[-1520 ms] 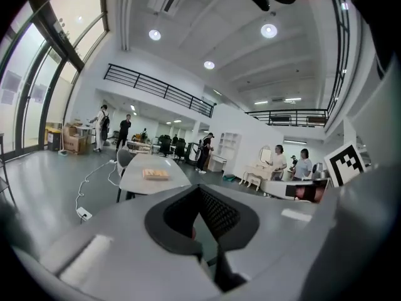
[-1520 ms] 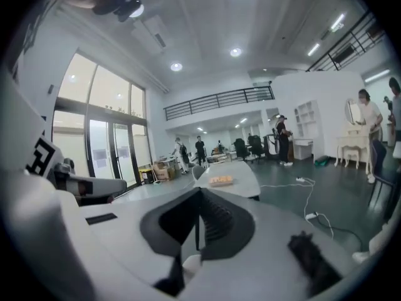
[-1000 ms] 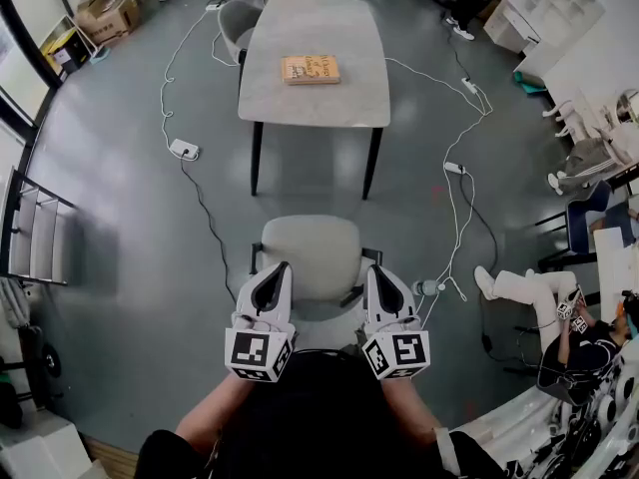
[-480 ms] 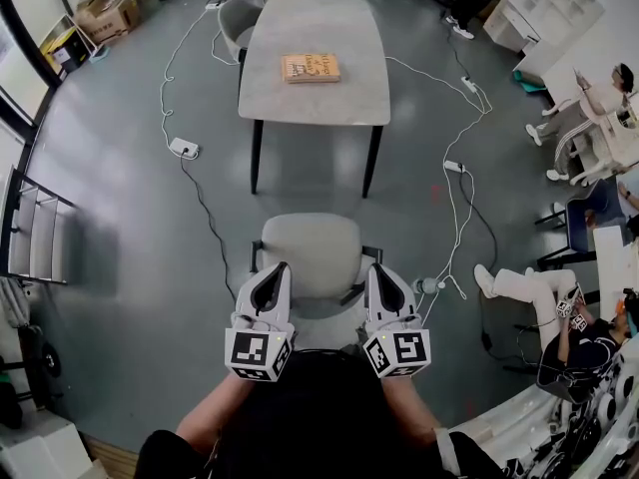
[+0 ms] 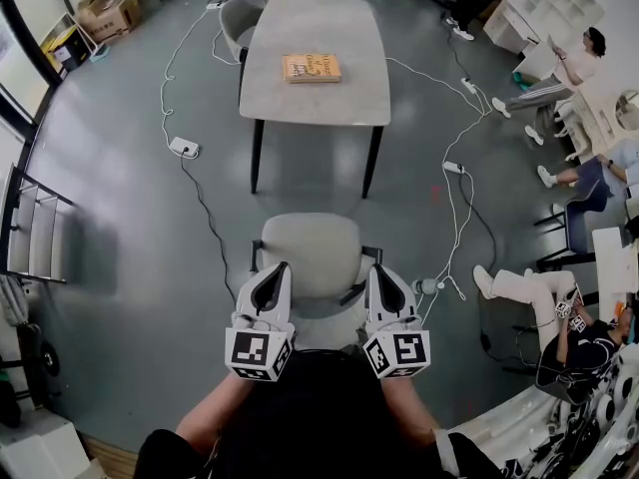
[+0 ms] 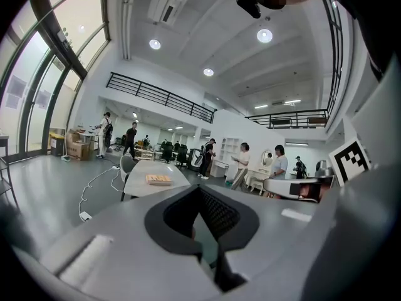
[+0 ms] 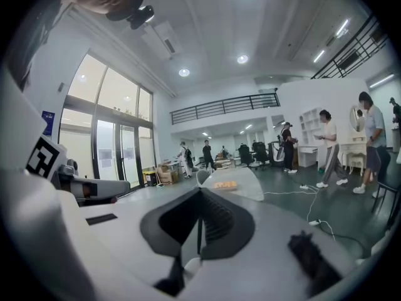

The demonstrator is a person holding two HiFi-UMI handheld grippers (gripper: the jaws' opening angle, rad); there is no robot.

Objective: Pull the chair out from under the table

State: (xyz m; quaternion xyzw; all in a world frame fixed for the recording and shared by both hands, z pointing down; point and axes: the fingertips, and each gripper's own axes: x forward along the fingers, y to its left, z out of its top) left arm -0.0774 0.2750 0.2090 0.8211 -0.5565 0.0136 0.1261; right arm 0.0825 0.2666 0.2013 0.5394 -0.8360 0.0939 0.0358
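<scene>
Two closed – L gripper (image 5: 282,267) fingers, R gripper (image 5: 372,269) fingers | chair (image 5: 310,252) clear of table (image 5: 315,103), front faces table, back twd grippers

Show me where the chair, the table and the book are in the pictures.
chair (image 5: 310,252): head view, middle of the seat.
table (image 5: 318,103): head view, bare near part of the top.
book (image 5: 311,68): head view, middle of its cover.

A large open-plan office hall with a mezzanine railing (image 6: 160,96), tall windows (image 7: 116,152), cardboard boxes (image 5: 105,13) and floor power strips (image 5: 184,149).
</scene>
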